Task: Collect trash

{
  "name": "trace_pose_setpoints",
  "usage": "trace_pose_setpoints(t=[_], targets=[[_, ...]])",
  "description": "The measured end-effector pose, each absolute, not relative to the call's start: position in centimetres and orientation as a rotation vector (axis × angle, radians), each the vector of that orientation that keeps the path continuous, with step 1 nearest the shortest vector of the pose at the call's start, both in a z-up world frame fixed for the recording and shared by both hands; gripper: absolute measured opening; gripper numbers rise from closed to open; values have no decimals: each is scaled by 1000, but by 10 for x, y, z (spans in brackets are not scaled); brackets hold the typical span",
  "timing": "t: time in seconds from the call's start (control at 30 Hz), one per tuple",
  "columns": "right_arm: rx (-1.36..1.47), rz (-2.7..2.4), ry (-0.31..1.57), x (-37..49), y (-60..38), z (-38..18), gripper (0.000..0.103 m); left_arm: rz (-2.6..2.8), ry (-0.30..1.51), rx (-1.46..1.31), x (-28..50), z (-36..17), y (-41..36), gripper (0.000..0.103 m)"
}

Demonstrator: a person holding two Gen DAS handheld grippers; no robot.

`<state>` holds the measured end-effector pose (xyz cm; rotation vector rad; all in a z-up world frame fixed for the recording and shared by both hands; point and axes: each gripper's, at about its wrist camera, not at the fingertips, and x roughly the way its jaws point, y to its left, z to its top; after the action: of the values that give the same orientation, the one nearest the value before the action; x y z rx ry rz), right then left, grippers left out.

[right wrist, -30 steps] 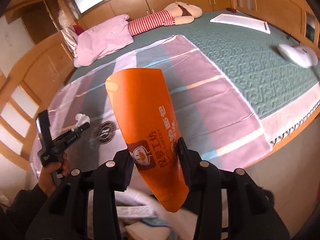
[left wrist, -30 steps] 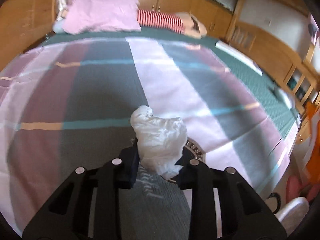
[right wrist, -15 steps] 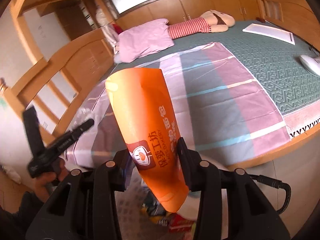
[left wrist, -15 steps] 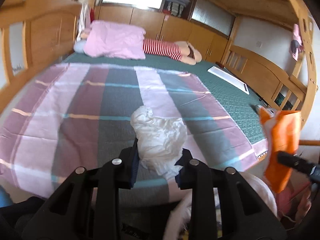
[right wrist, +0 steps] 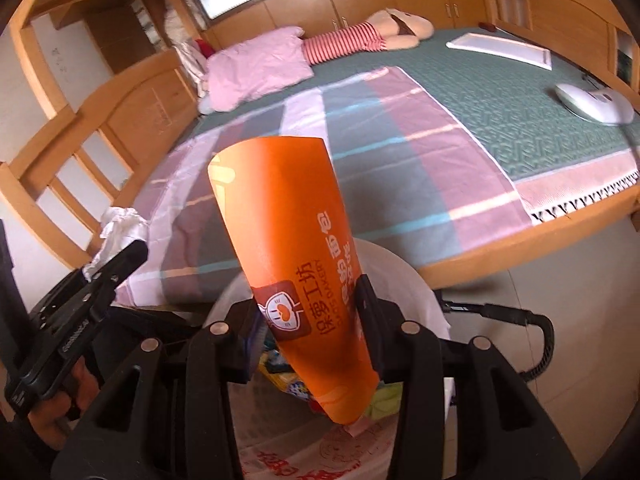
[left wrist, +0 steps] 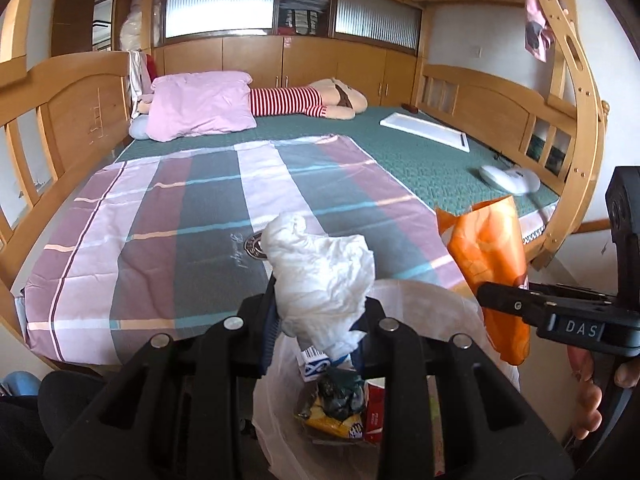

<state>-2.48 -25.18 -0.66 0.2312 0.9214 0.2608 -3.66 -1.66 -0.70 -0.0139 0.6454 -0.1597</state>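
Left hand-held gripper [left wrist: 320, 320] pinches a crumpled white tissue wad [left wrist: 320, 276] above the white plastic trash bag [left wrist: 424, 296]. Right hand-held gripper [right wrist: 308, 312], jaws just widening, still grips an orange bakery wrapper [right wrist: 296, 272] above that bag.

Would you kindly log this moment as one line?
left gripper: holds crumpled tissue | right gripper: jaws opening around orange wrapper | both above bin bag
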Motion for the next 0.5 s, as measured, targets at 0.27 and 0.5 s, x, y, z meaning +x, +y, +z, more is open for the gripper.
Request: trace_pose_setpoints(t=[0.27,0.5], targets=[[181,204,876,-34,-261,4,74,-188,676,-13,-39,-11,-22,40],[246,173,691,-48,-282,38,89,-172,660,-22,-47,-7,-23,87]])
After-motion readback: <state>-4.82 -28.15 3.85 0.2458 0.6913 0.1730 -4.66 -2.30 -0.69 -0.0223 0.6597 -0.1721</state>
